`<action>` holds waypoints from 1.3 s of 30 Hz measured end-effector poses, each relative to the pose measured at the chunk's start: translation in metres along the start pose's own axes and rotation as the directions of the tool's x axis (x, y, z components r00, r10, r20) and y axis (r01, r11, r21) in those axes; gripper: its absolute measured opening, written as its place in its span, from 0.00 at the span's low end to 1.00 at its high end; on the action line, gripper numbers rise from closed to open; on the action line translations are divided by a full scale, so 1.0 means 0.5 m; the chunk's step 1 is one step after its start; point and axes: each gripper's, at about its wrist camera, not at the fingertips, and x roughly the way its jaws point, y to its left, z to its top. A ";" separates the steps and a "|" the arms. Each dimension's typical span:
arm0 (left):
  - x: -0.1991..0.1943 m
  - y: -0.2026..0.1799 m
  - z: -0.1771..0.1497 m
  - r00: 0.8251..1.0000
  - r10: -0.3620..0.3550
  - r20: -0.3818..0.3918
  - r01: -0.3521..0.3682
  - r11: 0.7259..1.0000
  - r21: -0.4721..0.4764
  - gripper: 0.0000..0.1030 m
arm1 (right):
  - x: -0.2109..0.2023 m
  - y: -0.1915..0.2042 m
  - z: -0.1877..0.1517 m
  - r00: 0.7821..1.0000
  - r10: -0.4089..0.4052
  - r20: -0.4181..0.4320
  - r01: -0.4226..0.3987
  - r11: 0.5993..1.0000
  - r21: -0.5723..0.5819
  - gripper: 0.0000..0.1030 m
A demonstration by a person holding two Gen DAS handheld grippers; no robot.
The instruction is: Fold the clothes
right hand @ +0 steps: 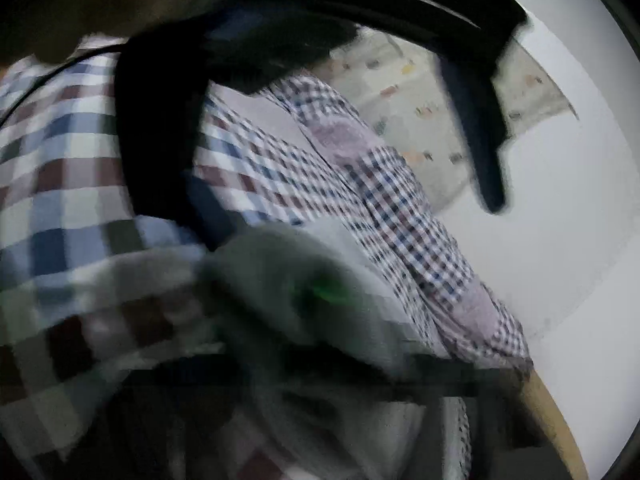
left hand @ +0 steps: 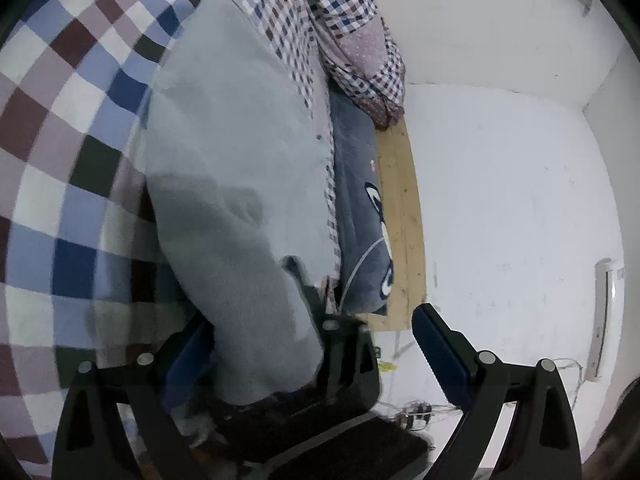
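Note:
A light grey fleece garment (left hand: 228, 152) lies on a bed sheet of big blue, maroon and white checks (left hand: 60, 160). Its near end hangs between the blue-padded fingers (left hand: 436, 344) of my left gripper (left hand: 310, 316), which stands wide open. Pressed against that end of the garment is my right gripper (left hand: 344, 344), a black body. The right wrist view is blurred. It shows the grey garment (right hand: 304, 276) over my right gripper (right hand: 320, 360), whose jaws are hidden. Above it the open left gripper (right hand: 356, 220) straddles the garment. A small-checked shirt (left hand: 332, 12) lies beyond.
A blue-grey cloth with a cartoon print (left hand: 360, 200) lies along the wooden bed edge (left hand: 400, 220). Past the edge is white floor (left hand: 520, 200) with loose cables (left hand: 416, 408). A pale patterned mat (right hand: 408, 92) lies on the floor.

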 end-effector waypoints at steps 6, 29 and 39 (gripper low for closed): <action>0.008 0.024 0.032 0.995 0.061 0.075 -0.060 0.998 -0.006 0.94 | -0.021 -0.048 0.009 0.998 0.053 0.018 -0.055 0.991 0.121 0.25; 0.110 -0.063 0.124 0.992 0.118 0.047 -0.119 0.993 0.018 0.27 | -0.127 -0.192 -0.128 0.974 0.224 0.044 -0.214 0.827 0.520 0.75; 0.104 -0.098 0.149 0.996 0.015 0.092 -0.013 1.000 -0.022 0.27 | -0.058 -0.313 -0.456 0.850 0.479 0.220 -0.155 -0.173 0.973 0.81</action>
